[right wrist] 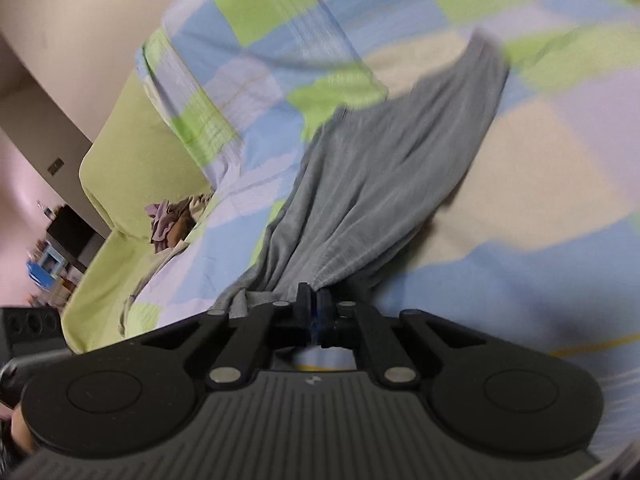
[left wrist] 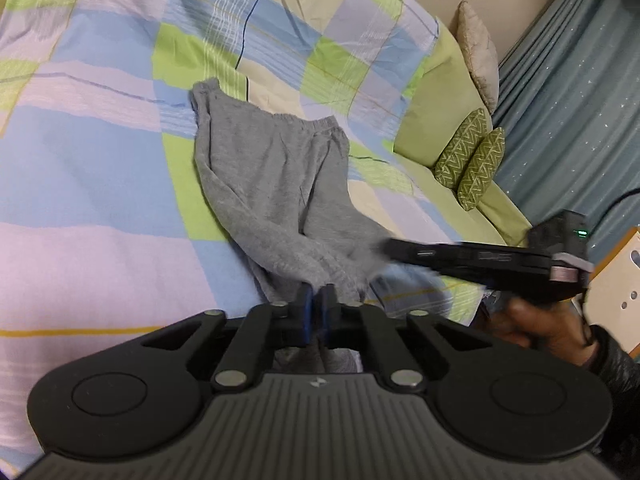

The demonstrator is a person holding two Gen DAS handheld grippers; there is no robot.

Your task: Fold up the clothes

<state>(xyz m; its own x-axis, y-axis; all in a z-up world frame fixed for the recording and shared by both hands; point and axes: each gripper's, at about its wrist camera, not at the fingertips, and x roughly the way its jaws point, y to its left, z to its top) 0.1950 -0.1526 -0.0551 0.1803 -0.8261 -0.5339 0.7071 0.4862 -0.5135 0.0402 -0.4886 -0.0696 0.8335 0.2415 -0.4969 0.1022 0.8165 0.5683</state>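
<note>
A pair of grey trousers (left wrist: 276, 184) lies stretched over a checked bedspread (left wrist: 100, 160), its elastic waistband at the far end. My left gripper (left wrist: 318, 300) is shut on the near end of the trousers and holds it lifted. My right gripper (right wrist: 313, 300) is shut on a gathered edge of the same grey trousers (right wrist: 384, 184), which fan out taut from its fingers. The right gripper also shows in the left wrist view (left wrist: 394, 250), pinching the cloth just to the right of my left one.
Green pillows (left wrist: 468, 160) and a beige cushion (left wrist: 480, 52) lie at the bed's right side, by a blue curtain (left wrist: 568, 100). A heap of other clothes (right wrist: 176, 220) sits at the bed's far left in the right wrist view. A wooden cabinet (left wrist: 616, 280) stands on the right.
</note>
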